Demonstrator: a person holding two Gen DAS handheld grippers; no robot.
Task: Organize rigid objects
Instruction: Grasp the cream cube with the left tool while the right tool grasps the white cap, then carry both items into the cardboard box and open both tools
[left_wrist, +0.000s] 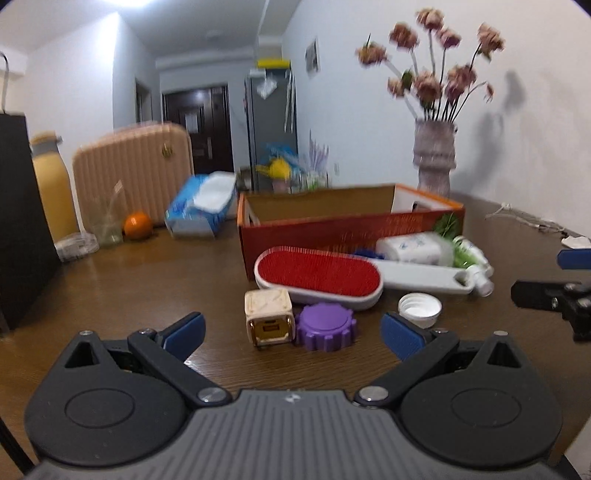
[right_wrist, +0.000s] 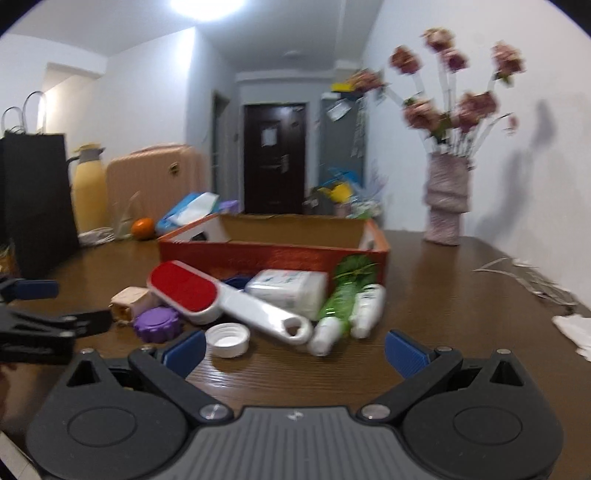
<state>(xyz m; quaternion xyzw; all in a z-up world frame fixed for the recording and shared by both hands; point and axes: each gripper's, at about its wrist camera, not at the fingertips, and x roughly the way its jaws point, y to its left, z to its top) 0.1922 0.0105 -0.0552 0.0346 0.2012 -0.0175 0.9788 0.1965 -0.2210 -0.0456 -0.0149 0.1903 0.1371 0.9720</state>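
An open red cardboard box (left_wrist: 332, 225) (right_wrist: 273, 254) stands mid-table. In front of it lie a white lint brush with a red pad (left_wrist: 317, 275) (right_wrist: 229, 299), a cream cube (left_wrist: 267, 315) (right_wrist: 127, 301), a purple gear-shaped lid (left_wrist: 327, 330) (right_wrist: 157, 323), a white cap (left_wrist: 419, 308) (right_wrist: 227, 339), a white packet (left_wrist: 410, 249) (right_wrist: 286, 288), a green bottle (right_wrist: 341, 299) and small white bottles (left_wrist: 478, 269) (right_wrist: 365, 310). My left gripper (left_wrist: 293, 332) is open just short of the cube and purple lid. My right gripper (right_wrist: 295, 350) is open near the white cap. Neither holds anything.
A vase of flowers (left_wrist: 434, 158) (right_wrist: 447, 199) stands at the back right. At the back left are a black bag (left_wrist: 22, 218), a yellow flask (left_wrist: 51, 184), a beige case (left_wrist: 133, 173), an orange (left_wrist: 137, 225) and a tissue pack (left_wrist: 201, 206). Cables (right_wrist: 532, 280) lie right.
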